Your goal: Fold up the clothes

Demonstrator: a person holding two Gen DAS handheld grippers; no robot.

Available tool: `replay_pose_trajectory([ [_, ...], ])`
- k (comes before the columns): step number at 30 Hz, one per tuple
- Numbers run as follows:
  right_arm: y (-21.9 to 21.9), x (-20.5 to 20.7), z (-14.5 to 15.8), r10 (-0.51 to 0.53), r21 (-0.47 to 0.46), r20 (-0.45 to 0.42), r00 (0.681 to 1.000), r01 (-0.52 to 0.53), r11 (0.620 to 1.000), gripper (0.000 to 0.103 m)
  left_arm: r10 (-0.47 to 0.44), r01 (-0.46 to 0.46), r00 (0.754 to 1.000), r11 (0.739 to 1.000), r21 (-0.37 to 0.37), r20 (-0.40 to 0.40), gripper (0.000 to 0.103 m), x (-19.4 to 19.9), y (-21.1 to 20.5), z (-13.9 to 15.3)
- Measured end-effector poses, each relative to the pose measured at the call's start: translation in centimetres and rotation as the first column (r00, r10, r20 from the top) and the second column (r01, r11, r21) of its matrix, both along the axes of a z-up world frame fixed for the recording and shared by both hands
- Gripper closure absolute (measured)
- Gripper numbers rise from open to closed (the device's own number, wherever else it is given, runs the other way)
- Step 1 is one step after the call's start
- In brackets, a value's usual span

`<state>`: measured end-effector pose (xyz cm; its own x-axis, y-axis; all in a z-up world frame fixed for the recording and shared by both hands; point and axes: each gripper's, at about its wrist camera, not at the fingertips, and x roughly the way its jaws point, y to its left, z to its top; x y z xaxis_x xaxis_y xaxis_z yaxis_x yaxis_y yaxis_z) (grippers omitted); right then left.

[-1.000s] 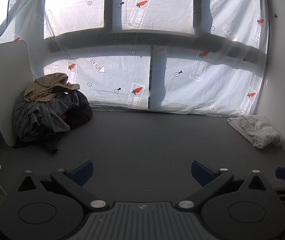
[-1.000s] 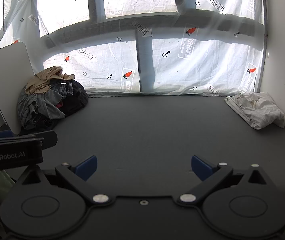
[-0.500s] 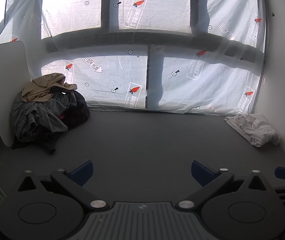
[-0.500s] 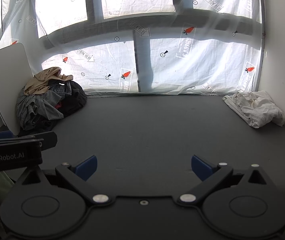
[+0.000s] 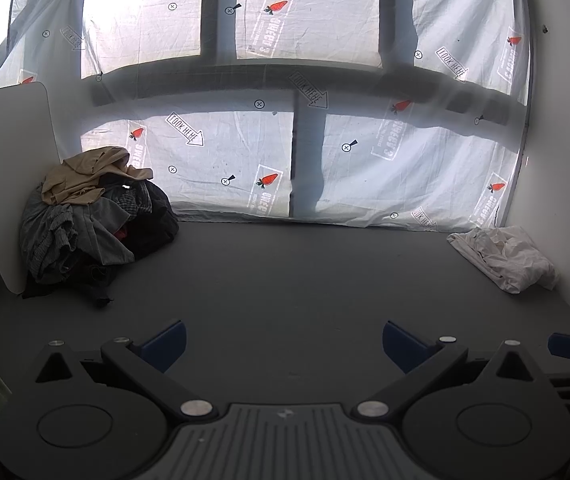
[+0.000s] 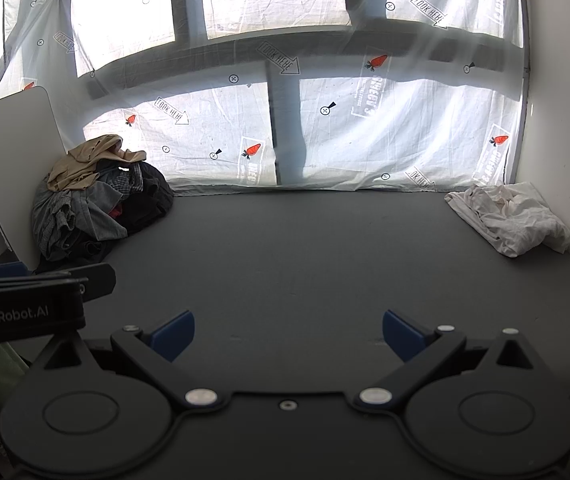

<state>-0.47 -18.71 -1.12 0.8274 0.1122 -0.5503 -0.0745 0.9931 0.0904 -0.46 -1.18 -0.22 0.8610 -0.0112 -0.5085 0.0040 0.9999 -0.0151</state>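
On the dark grey desk (image 5: 285,288), a heaped pile of dark and tan clothes (image 5: 93,224) lies at ten o'clock against an upright white board (image 5: 5,168); a crumpled white garment (image 5: 505,258) lies at two o'clock.

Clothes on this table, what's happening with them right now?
Nothing is being handled yet. The left gripper and right gripper are both open and empty above the dark table. A heap of dark clothes sits at the far left corner, and a crumpled white garment lies at the far right.
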Motion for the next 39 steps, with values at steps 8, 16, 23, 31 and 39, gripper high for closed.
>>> replay_pose_trajectory([
  [8,0.1,-0.1,-0.1,-0.002,0.0,0.002,1.0,0.002,1.0,0.001,0.0,0.0,1.0,1.0,0.0,0.002,0.0,-0.2,0.2,0.0],
  [16,0.1,-0.2,-0.1,-0.004,-0.001,0.004,1.0,0.004,1.0,0.001,-0.002,0.002,1.0,1.0,-0.001,0.003,0.0,-0.1,0.4,0.0],
  [23,0.1,0.1,-0.1,-0.009,0.0,0.002,1.0,0.009,1.0,0.001,-0.007,0.007,1.0,1.0,-0.002,0.001,0.0,0.3,0.4,0.0],
  [31,-0.1,1.0,-0.1,-0.013,-0.014,0.007,1.0,0.013,1.0,0.001,-0.017,0.017,1.0,1.0,-0.006,0.007,0.0,1.7,0.2,-0.3],
  [39,-1.6,4.4,0.1,-0.033,-0.018,0.016,0.999,0.034,0.999,0.001,-0.012,0.012,1.0,1.0,-0.004,0.013,0.0,5.3,-1.1,-0.1],
])
